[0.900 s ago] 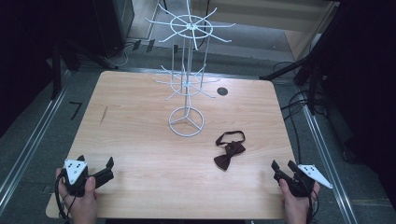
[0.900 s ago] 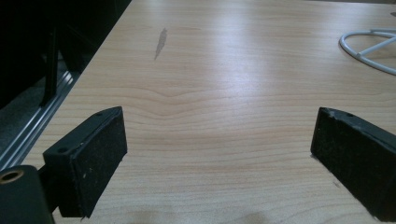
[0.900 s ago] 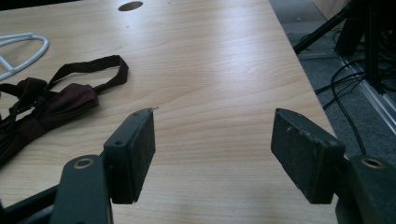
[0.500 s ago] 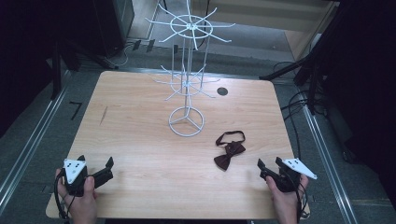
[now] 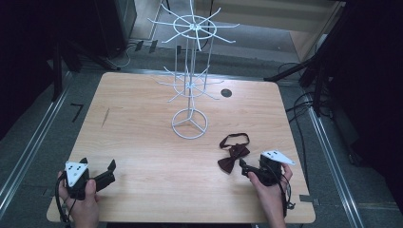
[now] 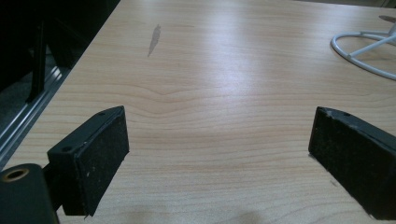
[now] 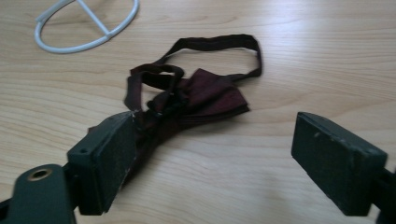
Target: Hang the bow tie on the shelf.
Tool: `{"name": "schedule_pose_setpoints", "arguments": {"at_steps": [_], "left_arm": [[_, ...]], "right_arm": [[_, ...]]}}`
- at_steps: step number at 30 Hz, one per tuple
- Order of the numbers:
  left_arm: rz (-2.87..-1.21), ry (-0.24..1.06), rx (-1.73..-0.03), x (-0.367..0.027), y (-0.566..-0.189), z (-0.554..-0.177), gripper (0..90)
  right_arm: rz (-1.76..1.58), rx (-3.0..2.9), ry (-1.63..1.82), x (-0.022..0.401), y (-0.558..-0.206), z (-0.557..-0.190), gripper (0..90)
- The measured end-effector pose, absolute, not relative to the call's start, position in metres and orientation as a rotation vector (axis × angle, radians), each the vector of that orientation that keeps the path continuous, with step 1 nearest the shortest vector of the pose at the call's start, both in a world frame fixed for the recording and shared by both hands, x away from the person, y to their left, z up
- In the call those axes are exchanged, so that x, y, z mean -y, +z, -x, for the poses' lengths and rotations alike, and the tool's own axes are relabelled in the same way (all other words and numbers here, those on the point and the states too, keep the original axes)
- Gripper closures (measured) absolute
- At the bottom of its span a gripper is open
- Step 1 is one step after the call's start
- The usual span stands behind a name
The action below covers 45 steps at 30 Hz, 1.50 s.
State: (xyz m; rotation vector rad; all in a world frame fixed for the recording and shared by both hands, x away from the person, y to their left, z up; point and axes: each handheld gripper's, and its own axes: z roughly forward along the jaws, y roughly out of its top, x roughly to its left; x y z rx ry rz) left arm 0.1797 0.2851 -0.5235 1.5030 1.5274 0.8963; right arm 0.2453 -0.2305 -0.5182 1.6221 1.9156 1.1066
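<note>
- High view: a dark red bow tie [image 5: 234, 153] lies flat on the wooden table [image 5: 142, 128], near the right front corner. Its strap makes a loop on the far side of the bow.
- High view: a white wire rack [image 5: 191, 90] stands in the middle of the table, a little way behind the bow tie. Its arms are bare.
- High view: the right tongs [image 5: 246, 167] sit just beside the bow tie, on its near right side. The left tongs [image 5: 110, 172] rest far off at the left front corner, with nothing near them.
- Left gripper view: the left tongs [image 6: 219, 149] are wide open. Between them is bare wood, and they hold nothing. A bit of the rack's round foot [image 6: 364, 49] shows at the top right.
- Right gripper view: the right tongs [image 7: 229, 158] are wide open too. The bow tie [image 7: 205, 95] lies just ahead, and one pad [image 7: 114, 158] is right by its near end. I cannot tell if it touches. The tongs do not pinch the bow tie.
- Right gripper view: my guess is that the job has barely started. The bow tie is not picked up yet. Grabbing it, lifting it, and maybe hanging it on the rack are all left to do.
</note>
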Motion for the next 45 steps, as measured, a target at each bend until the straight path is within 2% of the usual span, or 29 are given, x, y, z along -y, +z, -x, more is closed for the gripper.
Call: {"name": "schedule_pose_setpoints", "arguments": {"at_steps": [4,8,21,22,23,24,25,26,33,36,39,40,41,42,44,45], "left_arm": [[-1.501,0.894,-1.529,-0.285,-0.524,-0.18,5.6],[-1.501,0.89,-1.53,-0.285,-0.524,-0.18,5.6],[-1.506,0.895,-1.542,-0.285,-0.524,-0.184,6.6],[-1.505,0.896,-1.539,-0.285,-0.524,-0.184,6.7],[-1.505,0.896,-1.539,-0.285,-0.524,-0.184,6.7],[-1.506,0.891,-1.541,-0.285,-0.524,-0.184,6.7],[-1.506,0.891,-1.541,-0.285,-0.524,-0.184,6.7],[-1.508,0.884,-1.543,-0.286,-0.524,-0.184,6.7],[-1.514,0.89,-1.54,-0.285,-0.524,-0.185,6.8],[-1.518,0.888,-1.543,-0.285,-0.524,-0.185,6.9],[-1.516,0.887,-1.545,-0.285,-0.524,-0.185,6.9],[-1.516,0.887,-1.543,-0.285,-0.524,-0.185,6.9],[-1.516,0.887,-1.543,-0.285,-0.524,-0.185,6.9],[-1.514,0.885,-1.545,-0.285,-0.524,-0.185,6.9],[-1.514,0.884,-1.546,-0.285,-0.524,-0.185,6.9],[-1.515,0.883,-1.545,-0.285,-0.524,-0.185,6.9]], "right_arm": [[-1.613,-1.967,1.084,0.216,-0.517,-0.254,9.1],[-1.645,-1.988,1.071,0.207,-0.515,-0.266,8.1],[-1.8,-1.965,0.95,0.198,-0.518,-0.303,16.0],[-1.803,-1.985,0.945,0.195,-0.52,-0.307,21.5],[-1.803,-1.985,0.945,0.195,-0.52,-0.307,21.5],[-1.793,-2.007,0.933,0.192,-0.521,-0.31,26.9],[-1.793,-2.007,0.933,0.192,-0.521,-0.31,26.9],[-1.784,-2.023,0.91,0.188,-0.523,-0.312,31.6],[-1.802,-2.012,0.895,0.184,-0.527,-0.313,38.2],[-1.792,-2.017,0.883,0.183,-0.527,-0.311,43.8],[-1.766,-2.047,0.862,0.182,-0.526,-0.31,53.4],[-1.736,-2.057,0.828,0.181,-0.526,-0.31,61.0],[-1.736,-2.057,0.828,0.181,-0.526,-0.31,61.0],[-1.74,-2.059,0.845,0.183,-0.526,-0.31,69.8],[-1.745,-2.058,0.854,0.184,-0.526,-0.31,72.8],[-1.737,-2.051,0.883,0.185,-0.526,-0.309,80.4]]}}
